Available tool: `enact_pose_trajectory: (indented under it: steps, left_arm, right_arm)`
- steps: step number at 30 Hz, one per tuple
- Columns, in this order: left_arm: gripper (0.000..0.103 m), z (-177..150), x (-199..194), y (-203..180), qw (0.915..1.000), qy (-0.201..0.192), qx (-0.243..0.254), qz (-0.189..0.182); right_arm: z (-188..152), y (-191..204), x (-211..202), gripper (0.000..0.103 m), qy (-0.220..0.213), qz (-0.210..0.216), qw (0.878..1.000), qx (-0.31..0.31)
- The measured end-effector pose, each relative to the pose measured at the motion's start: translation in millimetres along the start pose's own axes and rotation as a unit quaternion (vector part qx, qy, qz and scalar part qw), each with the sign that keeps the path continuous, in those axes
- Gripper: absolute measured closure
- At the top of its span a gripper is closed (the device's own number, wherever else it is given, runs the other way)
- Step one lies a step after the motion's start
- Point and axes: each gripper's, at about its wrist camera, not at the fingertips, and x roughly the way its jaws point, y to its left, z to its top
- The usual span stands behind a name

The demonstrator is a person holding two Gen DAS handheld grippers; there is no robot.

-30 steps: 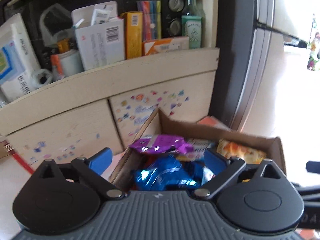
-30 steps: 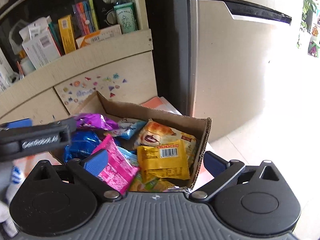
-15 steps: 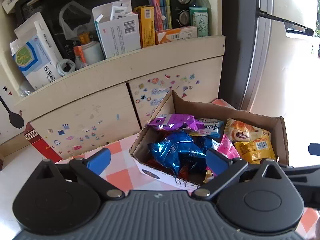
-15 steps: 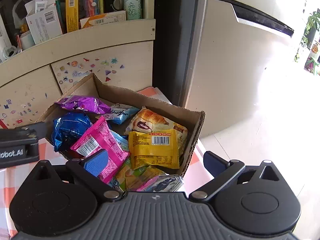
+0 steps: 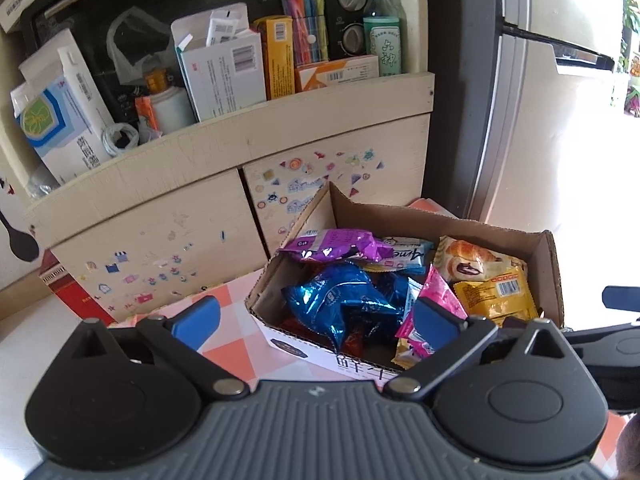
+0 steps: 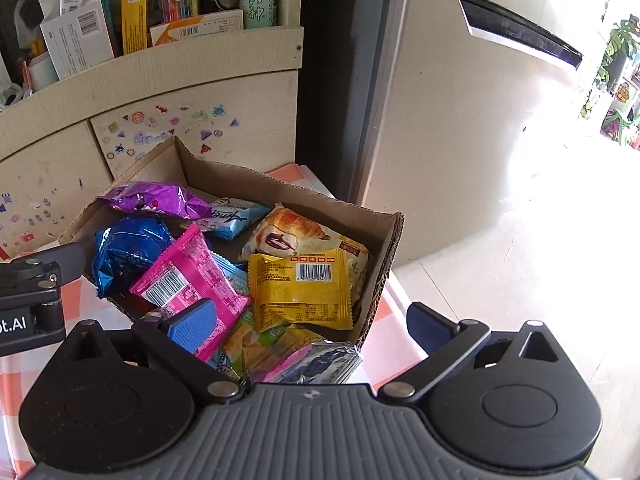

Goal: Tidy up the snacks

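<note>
Above cardboard box [image 6: 384, 248] w/ snack packets: left claw [image 5: 316, 318] & right claw [image 6: 314, 326] both wide, empty.

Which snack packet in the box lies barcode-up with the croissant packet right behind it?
The yellow packet, at the box's right end. The pink packet also shows a barcode, but it lies mid-box beside the blue foil packet, away from the croissant packet.

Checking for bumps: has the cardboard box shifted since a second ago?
Cannot tell. The box sits lower against the stickered cabinet in the left wrist view than before, but the camera itself pulled back, so the shift may be only apparent.
</note>
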Motion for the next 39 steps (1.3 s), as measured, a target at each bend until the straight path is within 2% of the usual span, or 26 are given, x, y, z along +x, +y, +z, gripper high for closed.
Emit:
enact_pose_trajectory:
  steps: [13, 33, 39]
  left_arm:
    - [0.001, -11, 28, 6, 0.9993, 0.013, -0.028, -0.023]
    - [0.001, -14, 37, 5, 0.9995, 0.026, -0.016, 0.01]
    - [0.001, -17, 38, 0, 0.9995, 0.03, -0.007, 0.008]
  right_arm:
    - [-2, 7, 9, 0.0, 0.004, -0.025, 1.0, -0.014]
    - [-6, 4, 13, 0.0, 0.012, -0.048, 0.999, 0.011]
    - [-6, 3, 14, 0.0, 0.011, -0.056, 0.998, 0.019]
